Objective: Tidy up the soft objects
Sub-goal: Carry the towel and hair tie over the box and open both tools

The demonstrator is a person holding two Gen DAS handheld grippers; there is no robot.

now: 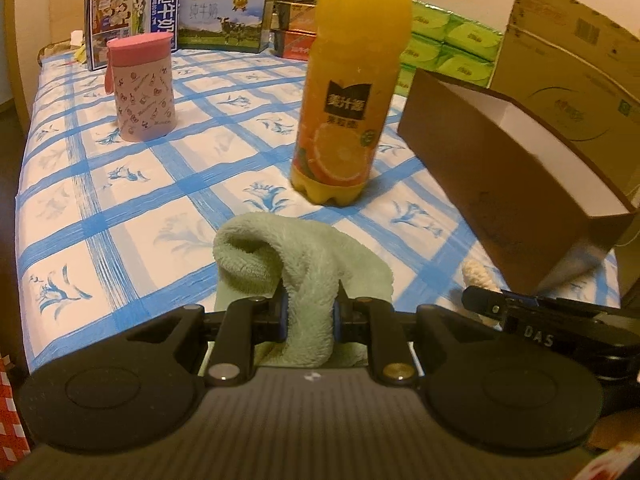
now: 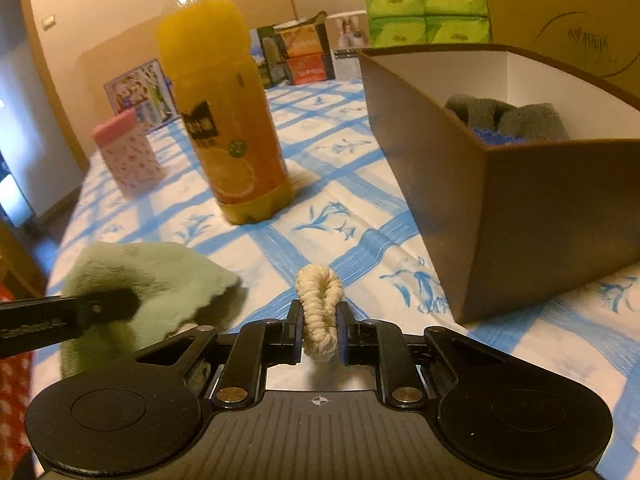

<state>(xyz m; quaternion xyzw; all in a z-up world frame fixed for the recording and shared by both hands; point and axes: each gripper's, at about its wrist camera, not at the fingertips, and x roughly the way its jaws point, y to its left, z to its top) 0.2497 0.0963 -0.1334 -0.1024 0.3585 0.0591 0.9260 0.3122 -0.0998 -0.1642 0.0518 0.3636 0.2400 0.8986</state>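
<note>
The open brown cardboard box lies ahead-right of the right gripper, clamped on a cream knitted loop, nearer than the left gripper, clamped on a pale-green fleece cloth.

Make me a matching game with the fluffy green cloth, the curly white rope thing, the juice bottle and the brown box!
Things:
1. green cloth
2. cream rope loop
3. juice bottle
4. brown box

States:
A. stands upright on the checked tablecloth
B. pinched in the right gripper
C. holds a grey cloth inside
D. pinched in the left gripper

Pairs: 1-D, 2-B, 3-A, 4-C
</note>
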